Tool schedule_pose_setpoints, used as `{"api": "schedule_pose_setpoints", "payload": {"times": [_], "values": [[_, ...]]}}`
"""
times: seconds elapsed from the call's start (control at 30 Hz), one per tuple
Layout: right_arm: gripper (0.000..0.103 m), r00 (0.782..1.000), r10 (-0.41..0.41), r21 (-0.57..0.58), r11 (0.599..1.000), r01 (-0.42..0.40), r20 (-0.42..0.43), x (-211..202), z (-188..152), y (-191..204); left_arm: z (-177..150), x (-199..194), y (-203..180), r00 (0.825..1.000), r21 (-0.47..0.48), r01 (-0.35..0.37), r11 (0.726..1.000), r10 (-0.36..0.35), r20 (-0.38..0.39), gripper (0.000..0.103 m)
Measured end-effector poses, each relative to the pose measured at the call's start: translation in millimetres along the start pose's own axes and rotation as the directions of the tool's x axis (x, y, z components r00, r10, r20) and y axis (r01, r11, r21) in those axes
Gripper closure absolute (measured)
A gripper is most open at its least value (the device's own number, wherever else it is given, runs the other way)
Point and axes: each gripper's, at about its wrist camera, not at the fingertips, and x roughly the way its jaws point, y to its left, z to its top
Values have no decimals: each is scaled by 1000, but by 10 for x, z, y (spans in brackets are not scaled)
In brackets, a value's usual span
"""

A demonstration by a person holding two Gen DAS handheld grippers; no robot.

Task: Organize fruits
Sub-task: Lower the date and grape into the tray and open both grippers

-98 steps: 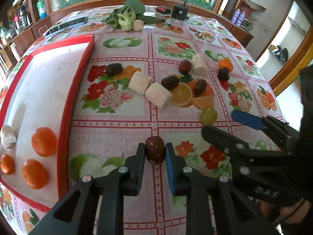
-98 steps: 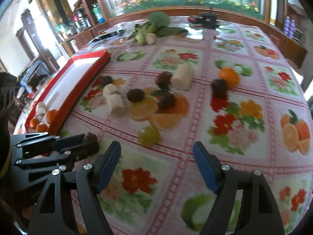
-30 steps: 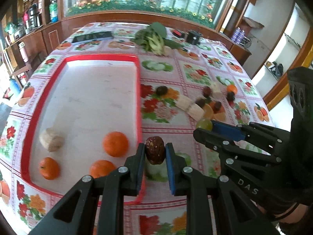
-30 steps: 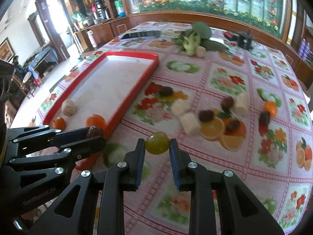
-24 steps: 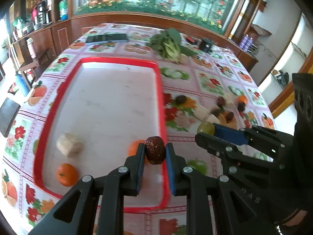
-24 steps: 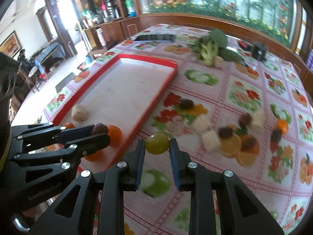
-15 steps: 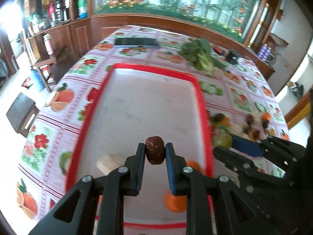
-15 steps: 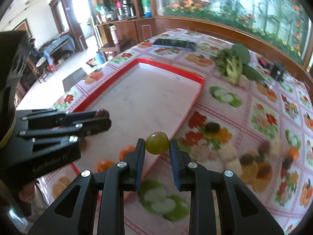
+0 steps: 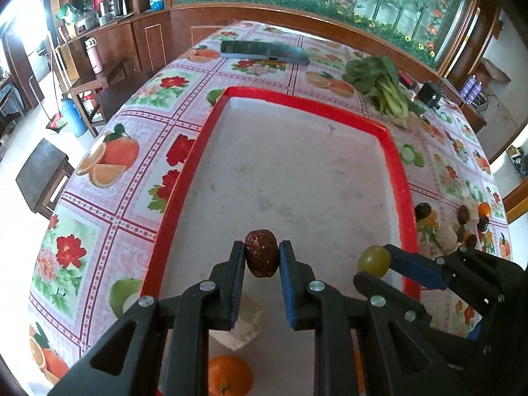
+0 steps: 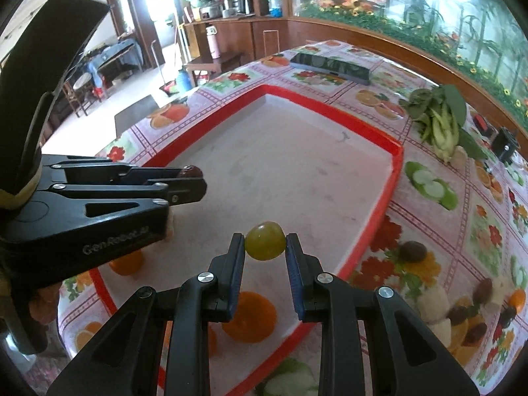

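My left gripper (image 9: 262, 259) is shut on a dark red date (image 9: 261, 252) and holds it above the near part of the red-rimmed tray (image 9: 184, 178). My right gripper (image 10: 265, 246) is shut on a green grape (image 10: 265, 240), also above the tray (image 10: 384, 194), just right of the left gripper (image 10: 188, 181). The grape (image 9: 373, 260) shows in the left wrist view too. In the tray's near end lie an orange (image 9: 229, 374), a pale chunk (image 9: 244, 325) and another orange (image 10: 254, 316). More dates, pale chunks and a small orange (image 9: 484, 209) lie on the tablecloth right of the tray.
The table has a flowered cloth (image 9: 109, 171). Leafy greens (image 9: 382, 85) and a dark phone-like slab (image 9: 264, 52) lie beyond the tray. A small black box (image 10: 505, 145) stands at the far right. The table's left edge drops to the floor, with stools (image 9: 43, 175) beside it.
Both grippers have moved left from the tablecloth to above the tray, each still holding its fruit. The loose fruits now lie far to the right.
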Motion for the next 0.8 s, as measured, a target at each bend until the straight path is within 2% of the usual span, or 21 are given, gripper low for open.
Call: {"api": "schedule_pose_setpoints", "payload": {"times": [0.33,0.63,0.73,0.8], "values": [[78,999,15,-23,1000,-16,-37,141,-5,50,15,148,-32,1000,8,-1,1000,2,-29,80],[78,998,20,10,1000,-20,-65,214,-17,-31,-4,193,-69,999,20,-14,1000,15,-36,80],[76,998,23,20,1000,-21,-66,207,-29,-39,-6,196,-77,999,22,-16,1000,17,-39,79],[71,997,15,20,1000,-13,-70,213,-37,-37,-8,193,-78,999,19,-14,1000,15,-42,77]]}}
